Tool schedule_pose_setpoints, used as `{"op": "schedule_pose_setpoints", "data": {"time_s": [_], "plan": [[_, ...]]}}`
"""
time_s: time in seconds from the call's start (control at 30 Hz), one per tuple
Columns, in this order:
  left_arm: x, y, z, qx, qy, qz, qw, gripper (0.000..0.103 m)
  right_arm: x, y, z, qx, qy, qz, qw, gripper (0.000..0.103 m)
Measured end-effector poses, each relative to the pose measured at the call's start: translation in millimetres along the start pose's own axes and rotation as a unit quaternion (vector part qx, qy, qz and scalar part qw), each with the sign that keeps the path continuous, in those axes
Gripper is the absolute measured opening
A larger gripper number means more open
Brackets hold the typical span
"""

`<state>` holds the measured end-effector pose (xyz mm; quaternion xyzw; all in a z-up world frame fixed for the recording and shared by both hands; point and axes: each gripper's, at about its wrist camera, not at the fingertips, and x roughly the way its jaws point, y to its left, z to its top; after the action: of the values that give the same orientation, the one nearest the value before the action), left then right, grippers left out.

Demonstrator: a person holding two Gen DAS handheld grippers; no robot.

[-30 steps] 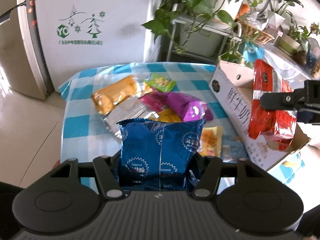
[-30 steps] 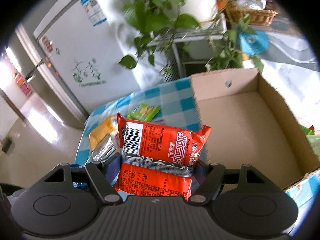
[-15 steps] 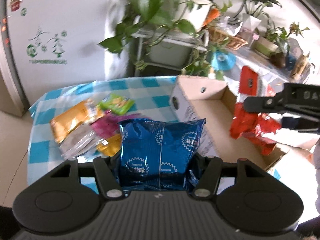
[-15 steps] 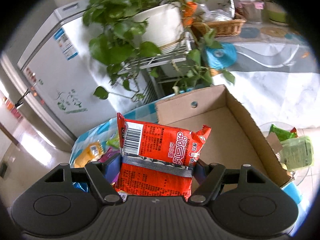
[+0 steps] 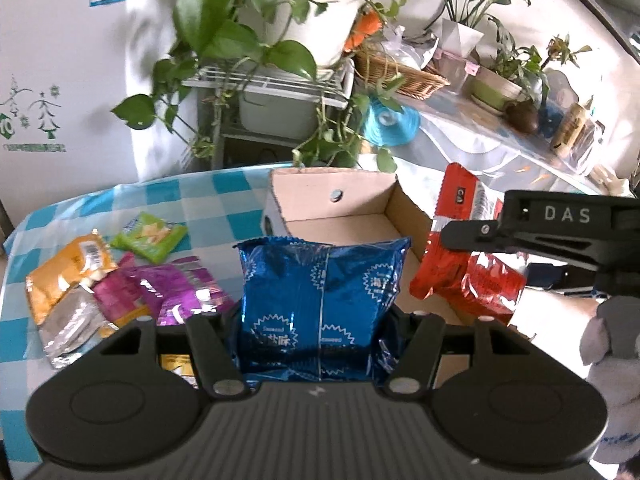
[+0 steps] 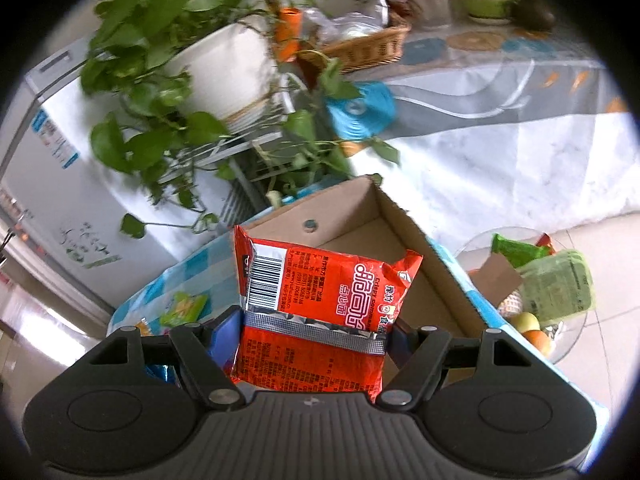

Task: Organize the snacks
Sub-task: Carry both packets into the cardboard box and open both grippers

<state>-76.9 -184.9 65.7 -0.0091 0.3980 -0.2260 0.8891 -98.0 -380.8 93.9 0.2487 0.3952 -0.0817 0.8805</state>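
My left gripper [image 5: 316,320] is shut on a blue foil snack packet [image 5: 320,304], held above the table near the open cardboard box [image 5: 344,204]. My right gripper [image 6: 314,328] is shut on a red noodle snack packet [image 6: 320,308], held over the near side of the same box [image 6: 348,224]; it also shows in the left wrist view [image 5: 468,284], hanging by the box's right wall. More snack packets lie on the blue checked tablecloth [image 5: 224,192]: orange [image 5: 68,272], green [image 5: 150,236], purple [image 5: 168,292] and silver [image 5: 72,324].
A plant rack with trailing leaves [image 5: 272,92] stands just behind the table and box. A white fridge [image 5: 60,80] is at the back left. A glass side table with fruit and packets [image 6: 536,292] stands to the right of the box.
Both grippers have moved right, from over the snack pile toward the box, each still holding its packet. The box interior now shows in the left wrist view.
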Motion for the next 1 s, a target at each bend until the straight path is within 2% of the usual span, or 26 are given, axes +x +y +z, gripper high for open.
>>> {"op": "schedule_pose_setpoints", "data": {"time_s": [0.47,0.63,0.77,1.0], "plan": [[43,-37,6,0.011,0.031,-0.008,0.9994,0.062,19,-24,11,0.038,0.013,-0.031,0.999,0.079],[50,-43,6,0.013,0.039,-0.006,0.9991,0.063,23,-29,14,0.056,0.017,-0.029,0.998,0.079],[48,-45,6,0.013,0.034,-0.002,0.9993,0.076,27,-30,15,0.064,0.018,-0.029,0.997,0.080],[38,-40,12,0.017,0.018,0.002,0.9997,0.081,27,-30,15,0.072,0.015,-0.012,0.997,0.084]]}}
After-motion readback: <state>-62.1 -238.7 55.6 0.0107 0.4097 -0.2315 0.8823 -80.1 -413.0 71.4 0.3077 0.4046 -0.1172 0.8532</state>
